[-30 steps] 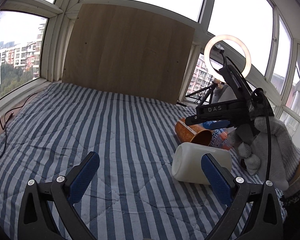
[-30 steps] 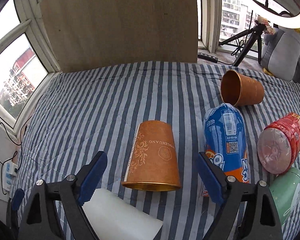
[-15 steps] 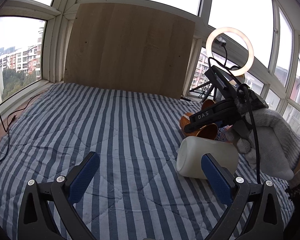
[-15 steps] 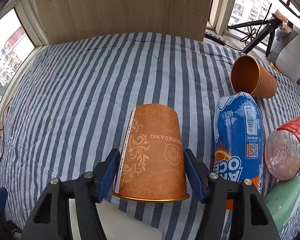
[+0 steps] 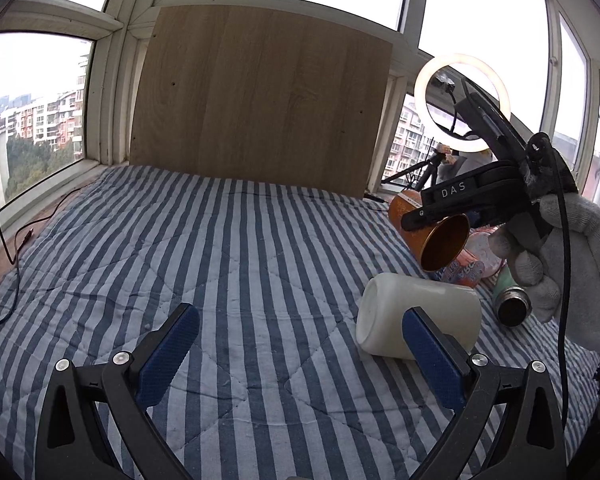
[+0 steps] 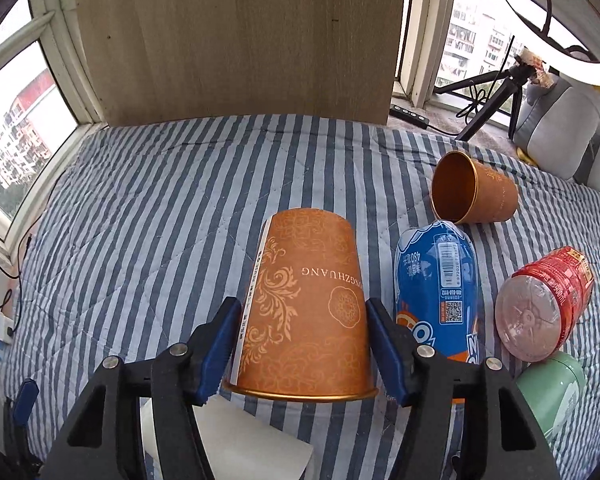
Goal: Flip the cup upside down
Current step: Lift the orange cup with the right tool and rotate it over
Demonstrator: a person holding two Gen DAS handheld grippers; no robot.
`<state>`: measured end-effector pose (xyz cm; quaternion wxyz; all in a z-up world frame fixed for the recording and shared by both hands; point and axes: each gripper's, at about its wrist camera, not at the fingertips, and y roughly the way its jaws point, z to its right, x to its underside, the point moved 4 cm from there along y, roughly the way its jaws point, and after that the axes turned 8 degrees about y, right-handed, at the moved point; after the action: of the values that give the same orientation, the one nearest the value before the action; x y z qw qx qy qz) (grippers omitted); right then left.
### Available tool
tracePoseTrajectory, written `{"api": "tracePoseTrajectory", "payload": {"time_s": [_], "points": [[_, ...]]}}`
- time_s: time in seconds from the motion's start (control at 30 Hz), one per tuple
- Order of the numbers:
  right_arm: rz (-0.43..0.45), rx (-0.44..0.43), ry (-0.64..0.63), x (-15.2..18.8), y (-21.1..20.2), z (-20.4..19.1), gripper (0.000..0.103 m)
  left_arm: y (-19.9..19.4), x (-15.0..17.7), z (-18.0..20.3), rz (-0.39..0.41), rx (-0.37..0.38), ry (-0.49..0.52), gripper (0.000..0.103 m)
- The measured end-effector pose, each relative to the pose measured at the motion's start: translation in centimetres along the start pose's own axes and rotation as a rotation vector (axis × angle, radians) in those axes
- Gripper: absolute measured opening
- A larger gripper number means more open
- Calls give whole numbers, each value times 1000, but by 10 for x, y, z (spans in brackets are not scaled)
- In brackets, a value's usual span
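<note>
My right gripper (image 6: 304, 344) is shut on an orange paper cup (image 6: 304, 304) with gold scroll print, its blue pads pressing both sides near the rim. The cup points away from me, base forward, and is held above the striped blanket. In the left wrist view the same cup (image 5: 440, 236) hangs in the right gripper at the right, tilted with its open mouth facing the camera. My left gripper (image 5: 300, 344) is open and empty, low over the blanket.
A white cup (image 5: 416, 320) lies on its side by the left gripper's right finger. A second orange cup (image 6: 472, 188), a blue bottle (image 6: 436, 284), a red bottle (image 6: 544, 304) and a green flask (image 6: 556, 392) lie at the right. A wooden board (image 5: 260, 96) stands behind.
My right gripper moved in and shut on the orange cup, then lifted it off the blanket. The left gripper stayed open and tilted slightly.
</note>
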<state>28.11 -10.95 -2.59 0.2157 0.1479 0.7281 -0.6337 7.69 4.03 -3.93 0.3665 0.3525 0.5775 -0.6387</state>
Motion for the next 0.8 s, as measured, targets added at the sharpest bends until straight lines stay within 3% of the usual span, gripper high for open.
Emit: {"api": "tracePoseTrajectory", "payload": {"time_s": [0.17,0.37,0.63,0.8], "points": [[31,-39,39,20,-39,23,59,4,-1,-5,-7,-9,-18,103],[23,-106,109,76,-72,57,59,8,-1,-2,-22,-16,2,103],[-40,-156,188,137,-60,67,59,12,-2,17,-50,-20,81,103],[-64,-157,158,155,-52,60,60,18,0,26,-131,52,68,103]]}}
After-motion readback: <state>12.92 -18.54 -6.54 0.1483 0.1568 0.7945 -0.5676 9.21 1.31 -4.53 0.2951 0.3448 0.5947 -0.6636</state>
